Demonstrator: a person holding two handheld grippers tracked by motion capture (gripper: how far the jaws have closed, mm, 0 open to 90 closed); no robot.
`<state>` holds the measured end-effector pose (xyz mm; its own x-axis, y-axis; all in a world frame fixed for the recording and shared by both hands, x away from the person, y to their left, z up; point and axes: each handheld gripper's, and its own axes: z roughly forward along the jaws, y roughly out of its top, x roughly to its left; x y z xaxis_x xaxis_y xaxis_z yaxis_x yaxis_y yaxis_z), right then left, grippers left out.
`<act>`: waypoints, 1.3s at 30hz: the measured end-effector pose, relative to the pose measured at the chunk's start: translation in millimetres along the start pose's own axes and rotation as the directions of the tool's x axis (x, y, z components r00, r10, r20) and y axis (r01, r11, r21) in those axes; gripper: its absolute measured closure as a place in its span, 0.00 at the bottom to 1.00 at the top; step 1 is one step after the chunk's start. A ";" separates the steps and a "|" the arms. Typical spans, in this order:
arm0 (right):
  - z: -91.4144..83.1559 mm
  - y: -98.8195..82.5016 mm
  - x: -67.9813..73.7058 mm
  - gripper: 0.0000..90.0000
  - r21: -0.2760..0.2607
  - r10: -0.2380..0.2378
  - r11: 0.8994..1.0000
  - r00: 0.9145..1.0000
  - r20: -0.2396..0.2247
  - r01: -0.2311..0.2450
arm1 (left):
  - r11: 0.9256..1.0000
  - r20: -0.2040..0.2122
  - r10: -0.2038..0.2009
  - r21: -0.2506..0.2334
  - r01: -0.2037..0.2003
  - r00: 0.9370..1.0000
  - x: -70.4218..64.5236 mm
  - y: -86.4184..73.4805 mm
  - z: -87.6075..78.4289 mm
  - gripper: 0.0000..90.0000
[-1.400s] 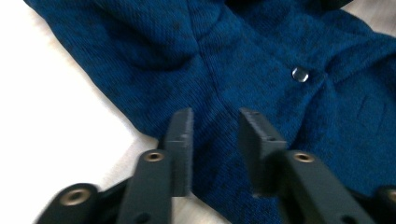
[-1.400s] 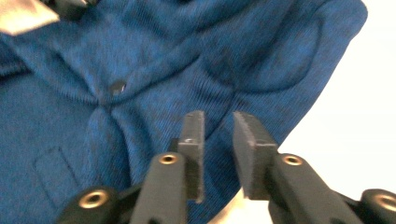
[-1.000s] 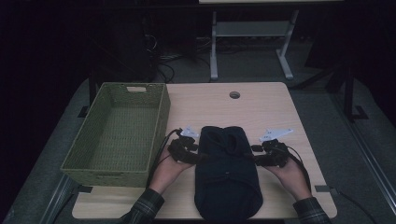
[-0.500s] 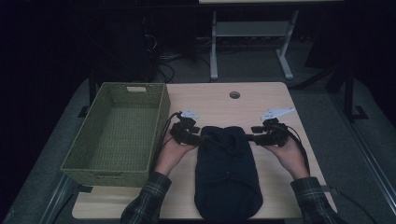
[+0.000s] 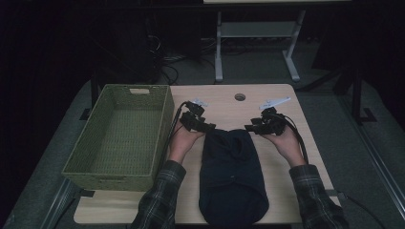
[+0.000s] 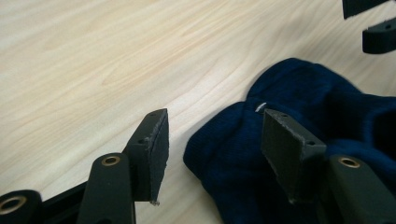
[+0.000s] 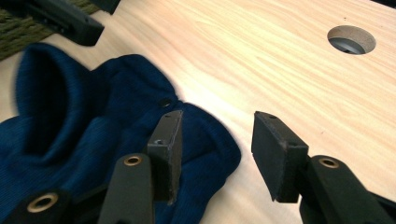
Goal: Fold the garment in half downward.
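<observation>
A dark navy knitted garment [image 5: 230, 176] lies folded lengthwise on the wooden table [image 5: 224, 102]. My left gripper [image 5: 204, 126] sits at its far left corner and my right gripper [image 5: 254, 128] at its far right corner. In the left gripper view the jaws of the left gripper [image 6: 215, 149] stand open and have just closed a little. The garment's corner [image 6: 224, 154] lies between them, untouched by the pads. In the right gripper view the right gripper [image 7: 219, 154] is open, one pad [image 7: 169, 144] over the garment [image 7: 93, 121], the other over bare wood.
A green woven basket [image 5: 119, 136] stands at the table's left, close to the left hand. A round cable hole [image 5: 239, 97] sits at the table's far edge, also as the hole [image 7: 351, 39]. Beyond the table are a metal stand [image 5: 253, 43] and cables on the floor.
Both hands have slid away from the person along the garment's sides, from its middle to its far corners. The garment itself lies much as before.
</observation>
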<state>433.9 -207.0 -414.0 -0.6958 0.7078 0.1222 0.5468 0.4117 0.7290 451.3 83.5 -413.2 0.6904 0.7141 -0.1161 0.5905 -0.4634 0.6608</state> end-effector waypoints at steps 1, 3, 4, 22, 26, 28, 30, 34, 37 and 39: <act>7.6 0.6 -6.3 0.59 0.003 0.023 1.000 1.000 -0.006 -0.023 | 1.000 -0.005 -0.004 0.020 0.004 1.000 3.0 -0.8 6.3 0.46; 14.6 -0.4 -10.6 0.59 0.021 0.027 0.999 1.000 0.004 -0.027 | 0.999 -0.017 -0.008 0.036 0.008 1.000 4.9 -2.8 12.6 0.47; 18.0 -1.4 -13.0 0.59 0.027 0.035 0.999 0.999 0.003 -0.035 | 0.999 -0.025 -0.008 0.046 0.009 1.000 5.9 -4.2 16.0 0.46; 50.4 -24.8 -19.1 0.64 0.095 0.071 0.993 0.997 -0.033 -0.068 | 0.991 0.001 -0.028 0.132 0.027 1.000 12.6 -19.1 36.8 0.46; 50.8 -24.6 -13.4 0.76 0.104 0.059 0.993 0.998 -0.038 -0.055 | 0.992 0.038 -0.010 0.130 0.005 0.999 9.9 -19.0 37.4 0.61; 51.0 -25.4 -13.7 0.78 0.100 0.062 0.993 0.997 -0.043 -0.058 | 0.992 0.065 -0.019 0.128 0.011 0.998 10.6 -19.6 37.4 0.68; 51.0 -25.3 -13.4 0.81 0.104 0.068 0.993 0.997 -0.047 -0.063 | 0.991 0.080 -0.021 0.130 0.010 0.997 10.7 -19.8 37.5 0.72; 51.8 -24.5 -12.1 0.86 0.111 0.077 0.991 0.996 -0.053 -0.071 | 0.991 0.099 -0.029 0.130 0.016 0.995 9.5 -20.2 38.3 0.83; 51.5 -24.3 -11.4 0.90 0.117 0.084 0.990 0.995 -0.056 -0.077 | 0.992 0.112 -0.038 0.125 0.024 0.993 10.1 -20.9 38.5 0.87; 52.1 -23.9 -11.2 0.92 0.117 0.075 0.991 0.996 -0.051 -0.068 | 0.992 0.115 -0.046 0.120 0.032 0.992 10.4 -21.7 38.4 0.88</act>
<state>452.8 -194.9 -467.9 -0.6760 0.7061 0.2109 0.6437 0.4265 0.6354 461.8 80.8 -457.2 0.7057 0.6699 -0.2306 0.6584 -0.5000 0.5626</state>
